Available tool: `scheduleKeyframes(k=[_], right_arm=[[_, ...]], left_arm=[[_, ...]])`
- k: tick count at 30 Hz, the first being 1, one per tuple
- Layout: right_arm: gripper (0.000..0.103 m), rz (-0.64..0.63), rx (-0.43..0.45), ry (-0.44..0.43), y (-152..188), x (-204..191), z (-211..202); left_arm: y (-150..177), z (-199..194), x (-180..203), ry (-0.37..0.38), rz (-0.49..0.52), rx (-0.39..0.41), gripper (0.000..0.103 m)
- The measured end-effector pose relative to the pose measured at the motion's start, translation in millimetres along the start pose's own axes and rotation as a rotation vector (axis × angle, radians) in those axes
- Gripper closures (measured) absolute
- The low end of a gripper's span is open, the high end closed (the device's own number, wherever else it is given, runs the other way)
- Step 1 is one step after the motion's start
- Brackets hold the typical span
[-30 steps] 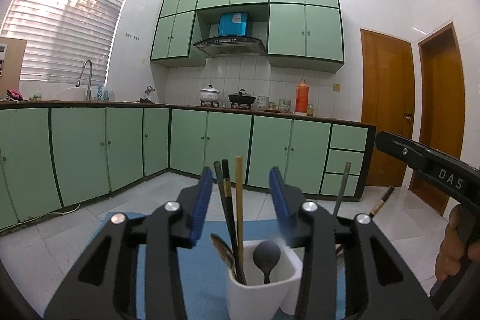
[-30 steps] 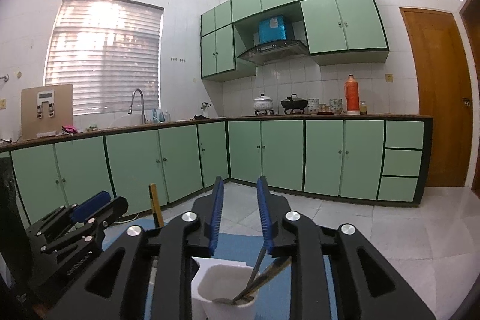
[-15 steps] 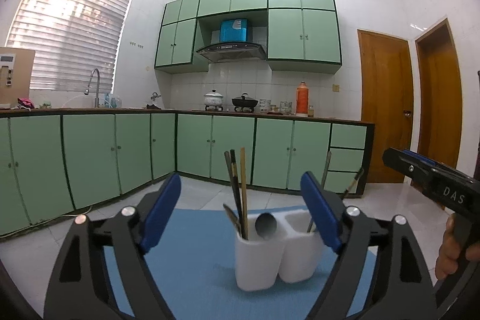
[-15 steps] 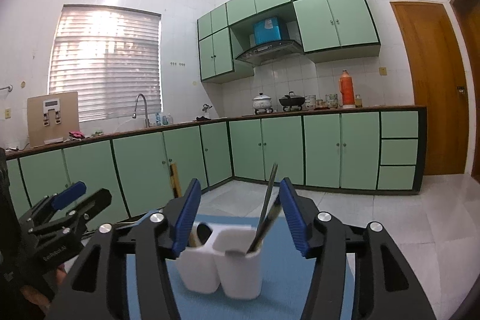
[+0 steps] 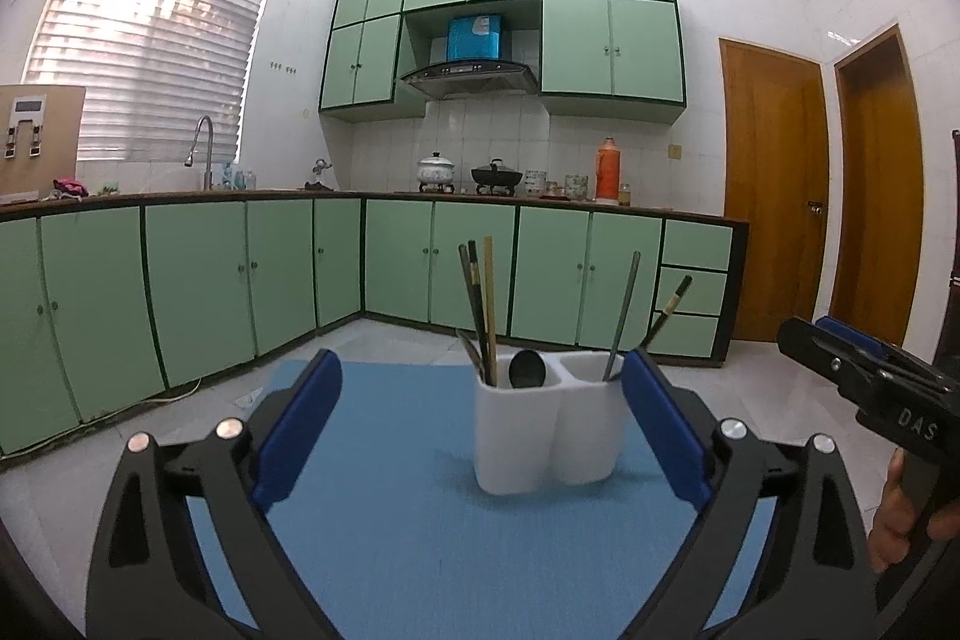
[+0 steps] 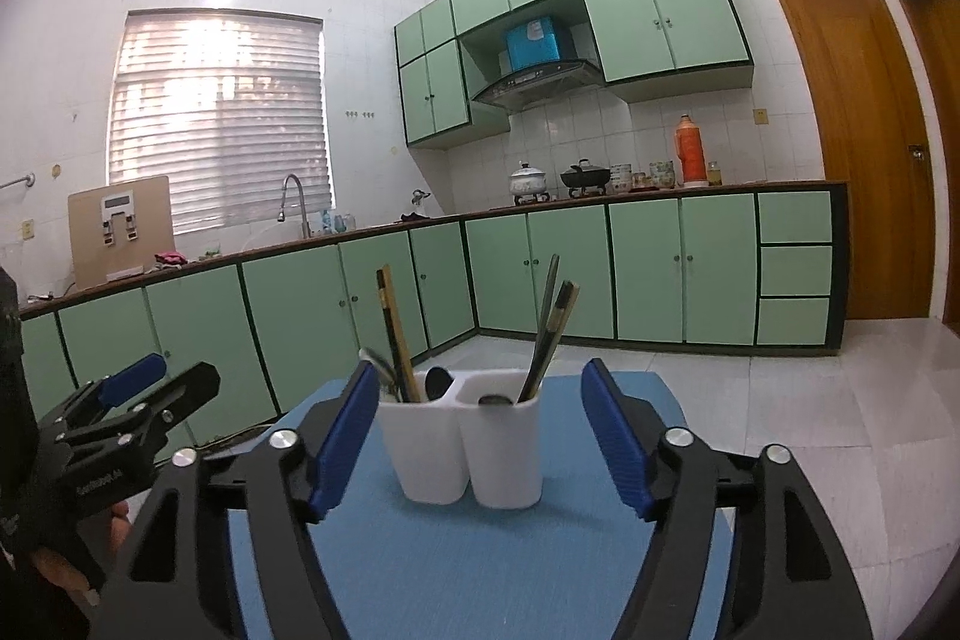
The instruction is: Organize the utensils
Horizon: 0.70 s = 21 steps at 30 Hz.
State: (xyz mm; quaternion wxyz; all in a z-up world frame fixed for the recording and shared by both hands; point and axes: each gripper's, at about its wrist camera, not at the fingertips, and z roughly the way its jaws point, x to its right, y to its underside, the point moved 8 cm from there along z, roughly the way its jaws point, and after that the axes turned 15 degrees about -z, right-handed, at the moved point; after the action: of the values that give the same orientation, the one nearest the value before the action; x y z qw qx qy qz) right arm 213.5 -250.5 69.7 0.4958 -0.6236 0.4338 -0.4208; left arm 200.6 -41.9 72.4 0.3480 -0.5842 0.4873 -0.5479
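I find the white holder (image 5: 549,436) standing mid-mat (image 5: 390,460), well off its edges, chopsticks (image 5: 480,304) and spoon (image 5: 527,370) upright inside (sorted, I judge). My left gripper (image 5: 480,430) and right gripper (image 6: 480,436) hover wide open, gripping nothing.

White letters "DAS" are showing on the black body of the right gripper (image 5: 864,367), sitting at three o'clock in the left wrist view. Other printing is staying too blurred to read.
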Motion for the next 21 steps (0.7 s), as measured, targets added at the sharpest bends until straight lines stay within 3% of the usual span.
scheduleKeyframes(k=[8,21], right_arm=[[0.019,-0.003,-0.047,0.004,14,-10,-16],[0.016,-0.027,-0.159,-0.030,30,-29,-32]], left_arm=[[12,-17,-11,-0.041,-0.012,-0.069,0.005],[30,-41,-14,-0.053,-0.014,-0.172,0.005]])
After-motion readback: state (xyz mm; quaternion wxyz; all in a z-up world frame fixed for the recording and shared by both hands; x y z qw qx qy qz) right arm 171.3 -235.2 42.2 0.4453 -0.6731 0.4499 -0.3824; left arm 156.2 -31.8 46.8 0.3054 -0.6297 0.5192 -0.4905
